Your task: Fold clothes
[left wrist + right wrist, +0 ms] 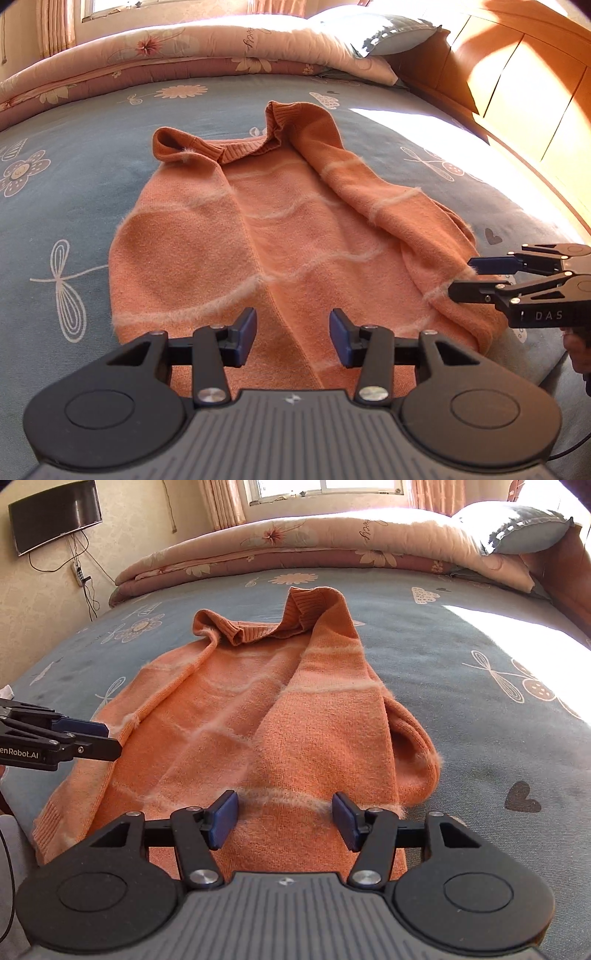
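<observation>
An orange sweater [280,229] with pale fuzzy stripes lies lengthwise on the blue-grey bed sheet [74,184], its ribbed collar [258,144] at the far end. Both sides are folded in over the middle. My left gripper [293,332] hovers open over the near hem, with nothing between its blue pads. In the right wrist view, my right gripper [284,814] is also open and empty over the sweater [295,731], above its right folded side. Each gripper shows in the other's view: the right gripper [461,277] at the sweater's right edge, the left gripper [112,738] at its left edge.
A folded floral quilt [147,55] and a grey pillow [391,31] lie along the far side of the bed. A wooden headboard [517,92] runs along the right. A television [55,515] with dangling cables hangs on the left wall.
</observation>
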